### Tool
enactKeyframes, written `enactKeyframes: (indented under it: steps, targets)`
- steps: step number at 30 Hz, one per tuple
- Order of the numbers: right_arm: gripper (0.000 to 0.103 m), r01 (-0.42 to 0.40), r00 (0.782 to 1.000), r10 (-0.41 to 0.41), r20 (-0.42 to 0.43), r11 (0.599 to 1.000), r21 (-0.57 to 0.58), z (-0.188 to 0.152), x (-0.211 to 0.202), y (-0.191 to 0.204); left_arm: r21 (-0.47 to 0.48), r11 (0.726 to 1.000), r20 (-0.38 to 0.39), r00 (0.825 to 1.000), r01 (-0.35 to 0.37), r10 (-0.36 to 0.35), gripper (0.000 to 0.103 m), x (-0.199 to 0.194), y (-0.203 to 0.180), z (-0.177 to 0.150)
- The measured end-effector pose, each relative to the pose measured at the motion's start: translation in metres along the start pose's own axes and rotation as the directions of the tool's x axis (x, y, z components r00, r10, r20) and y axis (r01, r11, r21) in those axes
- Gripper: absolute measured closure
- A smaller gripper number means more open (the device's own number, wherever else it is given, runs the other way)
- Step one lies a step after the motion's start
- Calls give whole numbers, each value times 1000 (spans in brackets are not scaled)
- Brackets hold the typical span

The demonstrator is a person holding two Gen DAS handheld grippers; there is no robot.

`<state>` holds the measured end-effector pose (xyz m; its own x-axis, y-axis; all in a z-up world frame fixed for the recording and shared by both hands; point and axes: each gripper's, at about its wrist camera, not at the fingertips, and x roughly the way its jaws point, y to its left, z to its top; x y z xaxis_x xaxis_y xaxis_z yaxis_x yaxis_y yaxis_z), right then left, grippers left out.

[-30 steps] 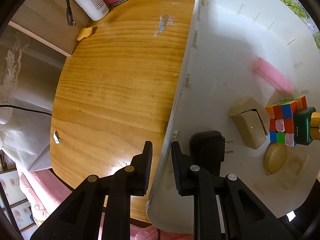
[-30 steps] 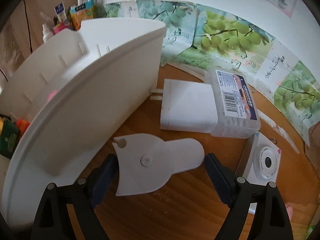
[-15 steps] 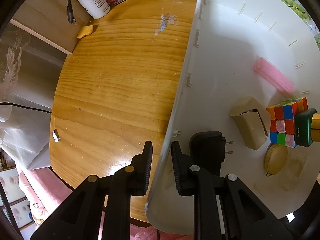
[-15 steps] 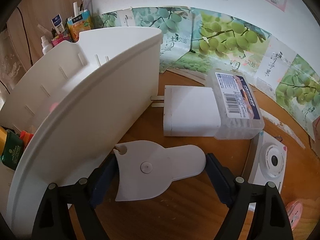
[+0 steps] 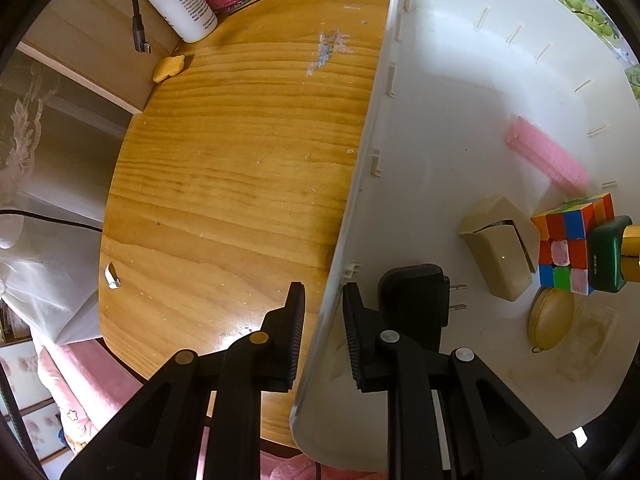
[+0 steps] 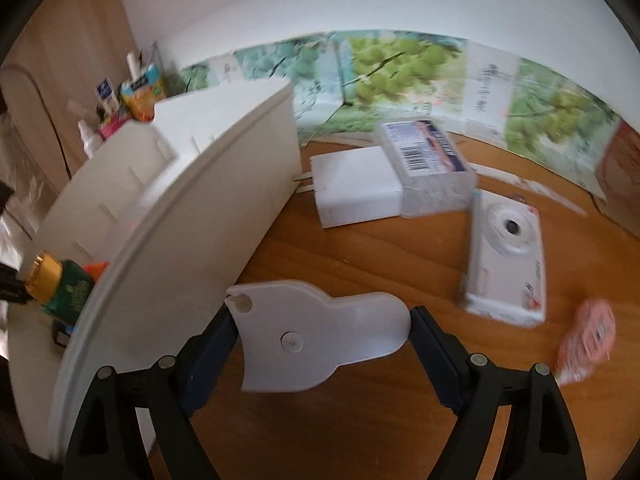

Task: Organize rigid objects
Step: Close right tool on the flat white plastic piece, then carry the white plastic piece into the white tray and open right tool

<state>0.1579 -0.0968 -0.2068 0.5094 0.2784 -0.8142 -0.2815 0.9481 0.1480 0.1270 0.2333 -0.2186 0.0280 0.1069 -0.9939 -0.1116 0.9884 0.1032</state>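
Along the table's back edge lie a white charger, a clear box touching it, and a white camera; a pink item sits toward the right edge. My left gripper is clenched on the near wall of the white bin, which already holds a puzzle cube, black plug and green bottle. My right gripper grasps a flat white plastic piece at wide spread, just beside the bin's outer wall. The table's left half lies bare.
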Motion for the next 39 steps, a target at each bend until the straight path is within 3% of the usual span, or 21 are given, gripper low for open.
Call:
enactKeyframes:
  steps: [7,17,28,33,39]
  targets:
    - [17,-17,995,10,103,998,66,-3,-43,2,39,999,12,1000,-16,16,80,-5,-10,2]
    - [17,-92,967,92,237,996,-13,10,-103,47,106,993,15,999,-47,46,80,-8,-25,6]
    - [15,-177,960,225,166,948,-264,23,-107,129,91,995,23,999,-42,40,80,-10,-24,5]
    - [15,-188,969,223,108,946,-264,21,-94,138,89,995,25,999,-42,40,83,-11,-25,3]
    - [12,-145,972,184,146,958,-246,21,-99,130,85,996,24,999,-34,32,85,-10,-16,4]
